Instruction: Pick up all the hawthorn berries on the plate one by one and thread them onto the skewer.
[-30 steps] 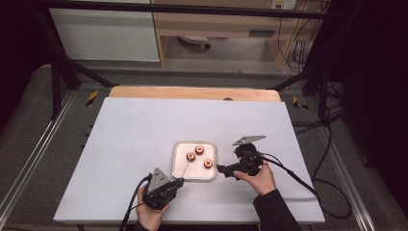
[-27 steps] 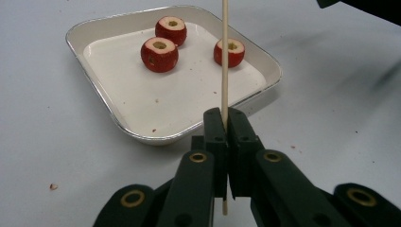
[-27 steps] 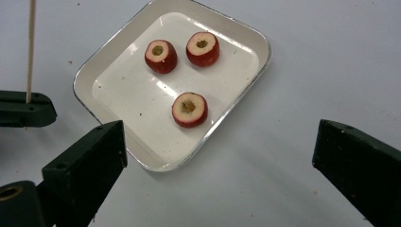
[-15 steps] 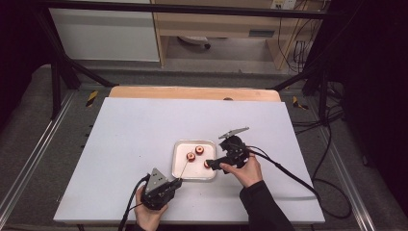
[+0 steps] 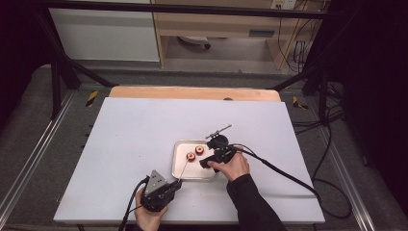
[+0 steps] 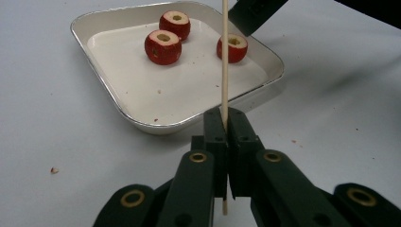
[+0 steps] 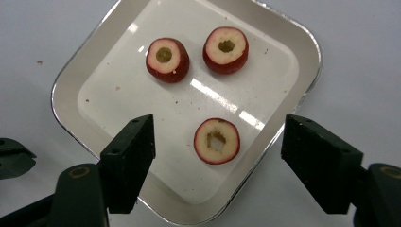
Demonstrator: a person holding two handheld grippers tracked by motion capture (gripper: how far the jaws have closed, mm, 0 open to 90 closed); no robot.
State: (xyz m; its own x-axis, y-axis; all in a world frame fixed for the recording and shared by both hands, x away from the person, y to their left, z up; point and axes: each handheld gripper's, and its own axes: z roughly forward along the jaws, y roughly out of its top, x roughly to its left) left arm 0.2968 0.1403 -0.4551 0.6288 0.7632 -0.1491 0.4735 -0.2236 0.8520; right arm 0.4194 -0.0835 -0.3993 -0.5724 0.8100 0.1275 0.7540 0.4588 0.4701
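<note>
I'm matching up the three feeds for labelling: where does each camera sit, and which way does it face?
High view: fixed above the person's side, looking forward and down on the white table; both forearms and hands enter from below.
Left gripper view: rides on the left claw, looking along its shut jaws, which pinch a wooden skewer.
Right gripper view: rides on the right claw, looking down between its jaws, which have just been closing, a fruit piece untouched between them.
Shared: the metal tray.

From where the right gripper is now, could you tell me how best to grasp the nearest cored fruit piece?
Grip the nearest cored fruit piece across its red rounded sides, coming from above. It sits hole-up in the tray, apart from the other two, between the right gripper jaws, which have just been closing.
</note>
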